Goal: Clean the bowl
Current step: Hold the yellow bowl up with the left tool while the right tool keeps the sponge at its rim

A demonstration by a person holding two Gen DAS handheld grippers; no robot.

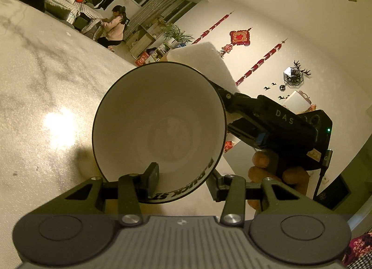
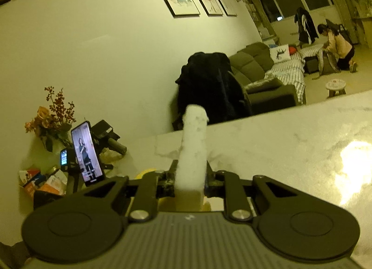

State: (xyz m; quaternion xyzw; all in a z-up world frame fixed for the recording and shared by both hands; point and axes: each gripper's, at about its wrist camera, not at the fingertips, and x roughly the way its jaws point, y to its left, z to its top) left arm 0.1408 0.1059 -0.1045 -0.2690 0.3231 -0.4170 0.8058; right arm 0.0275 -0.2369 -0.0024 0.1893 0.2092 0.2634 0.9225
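Note:
In the left wrist view my left gripper (image 1: 183,181) is shut on the rim of a white bowl (image 1: 158,117) with a black rim line and black lettering outside. The bowl is tilted, its empty inside facing the camera, held above the marble table (image 1: 41,87). One finger (image 1: 151,176) sits inside the bowl, the other outside. My right gripper (image 1: 229,100) shows beyond the bowl's right rim, shut on a white sponge block (image 1: 209,59) that stands just behind the rim. In the right wrist view the right gripper (image 2: 189,176) clamps the same sponge (image 2: 193,143), which stands upright.
A phone on a stand (image 2: 87,152), flowers (image 2: 51,115) and packets (image 2: 44,183) sit at the table's left end. A chair draped with a dark coat (image 2: 209,87) stands behind the table edge. A sofa and a crouching person (image 2: 337,45) are far back.

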